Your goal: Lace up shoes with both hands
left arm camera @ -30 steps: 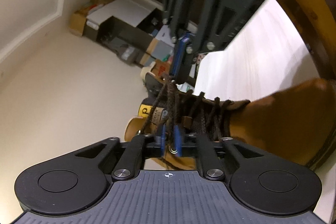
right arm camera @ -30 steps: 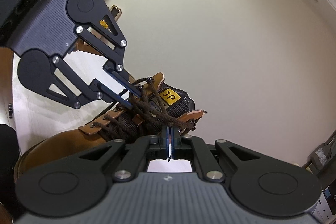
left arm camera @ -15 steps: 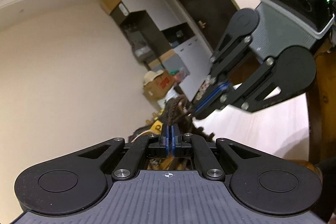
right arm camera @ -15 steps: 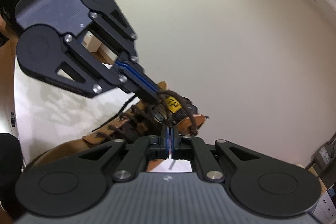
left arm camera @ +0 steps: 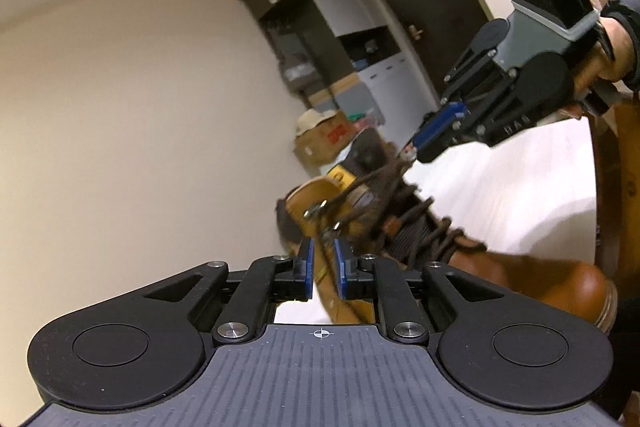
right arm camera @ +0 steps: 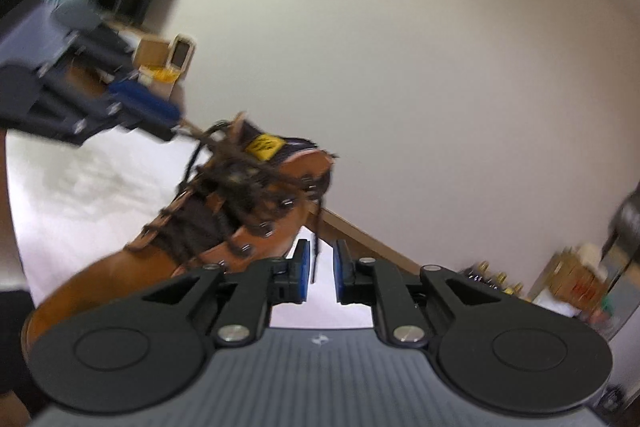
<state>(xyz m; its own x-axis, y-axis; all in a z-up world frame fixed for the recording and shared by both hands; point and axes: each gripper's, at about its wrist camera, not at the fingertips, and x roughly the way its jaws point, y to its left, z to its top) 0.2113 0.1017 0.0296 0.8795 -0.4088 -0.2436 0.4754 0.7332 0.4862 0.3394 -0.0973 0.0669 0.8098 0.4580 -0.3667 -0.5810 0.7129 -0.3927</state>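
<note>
Entry, remote station. The white table top (left arm camera: 504,187) fills the right of the left wrist view. The tan-brown leather lace-up boot (left arm camera: 540,287) lies on it with its toe at lower right and its collar toward frame centre. The left gripper (left arm camera: 322,251) sits at bottom centre with its blue pads spread, a strand running down toward the gap. The right gripper (right arm camera: 320,255) is likewise spread, with a loose strand hanging between the pads and no pad pressing it. The dark brown cord laces (right arm camera: 240,179) cross up the eyelets and bunch in a tangle just below the yellow tongue label (right arm camera: 264,146). The view is too blurred for me to tell whether that is a finished bow. I judge this fits either a re-grip partway through the knot or a letting-go after the final pull. Either way, I should back the pads straight off the cord so no loop snags, and keep the boot from sliding. Against the frames half a second ago, both grippers were then pressed together on the laces near the tongue and close to each other. Now both have parted and drawn apart, with the boot back in full view.
</note>
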